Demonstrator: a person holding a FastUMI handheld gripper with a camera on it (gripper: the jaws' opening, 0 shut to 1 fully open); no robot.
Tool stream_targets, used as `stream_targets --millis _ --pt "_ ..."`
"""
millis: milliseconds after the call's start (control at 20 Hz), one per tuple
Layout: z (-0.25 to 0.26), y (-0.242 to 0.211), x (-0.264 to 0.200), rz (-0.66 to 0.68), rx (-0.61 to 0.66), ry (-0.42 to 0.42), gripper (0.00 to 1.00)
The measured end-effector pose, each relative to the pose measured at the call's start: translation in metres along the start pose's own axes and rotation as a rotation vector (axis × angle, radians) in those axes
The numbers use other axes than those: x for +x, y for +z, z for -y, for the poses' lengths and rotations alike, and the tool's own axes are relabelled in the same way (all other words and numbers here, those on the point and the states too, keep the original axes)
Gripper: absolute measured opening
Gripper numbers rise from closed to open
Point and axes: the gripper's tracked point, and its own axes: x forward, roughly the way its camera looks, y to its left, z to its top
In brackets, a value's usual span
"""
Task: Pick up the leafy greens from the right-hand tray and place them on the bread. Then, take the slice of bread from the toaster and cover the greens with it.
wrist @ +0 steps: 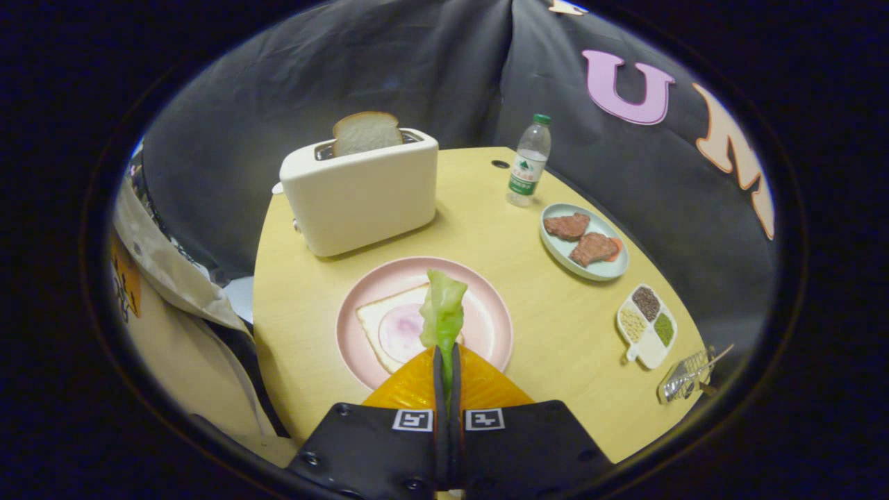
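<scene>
We look over a pale wooden table [555, 326] with a rounded far edge, backed by black cloth walls. A person's light sleeve [173, 278] shows off the table at nine o'clock.

Our fingers [447, 378] are pressed together on the stem of the leafy greens [442, 312], which stick up just ahead of the tips. The greens hang over a pink plate [486, 326] carrying a slice of bread [380, 326] with a round pink slice [403, 332] on it; whether the leaf touches that slice we cannot tell.

Beyond the plate, at eleven o'clock, stands a cream toaster [361, 194] with a second bread slice [366, 132] rising from its slot. At one o'clock a water bottle [530, 161] stands near the far edge. At two o'clock lies a pale tray [604, 272] with two meat pieces [580, 237], close to the right edge; at three o'clock a divided dish [647, 326] of grains, and a clear item [687, 375] at the rim.

Bare table lies between plate and toaster, and between plate and tray.
</scene>
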Motion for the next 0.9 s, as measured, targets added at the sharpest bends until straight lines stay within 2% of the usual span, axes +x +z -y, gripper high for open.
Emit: stream_targets --millis 500,700,750,800,900 --pt "-0.033 0.007 0.051 -0.030 -0.060 0.120 0.03" --pt "-0.032 0.002 0.060 -0.049 -0.070 0.114 0.03" --pt "-0.027 0.000 0.063 -0.057 -0.082 0.095 0.12" --pt "-0.026 -0.003 0.063 -0.068 -0.085 0.089 0.12" --pt "-0.024 -0.005 0.065 -0.078 -0.088 0.071 0.25"
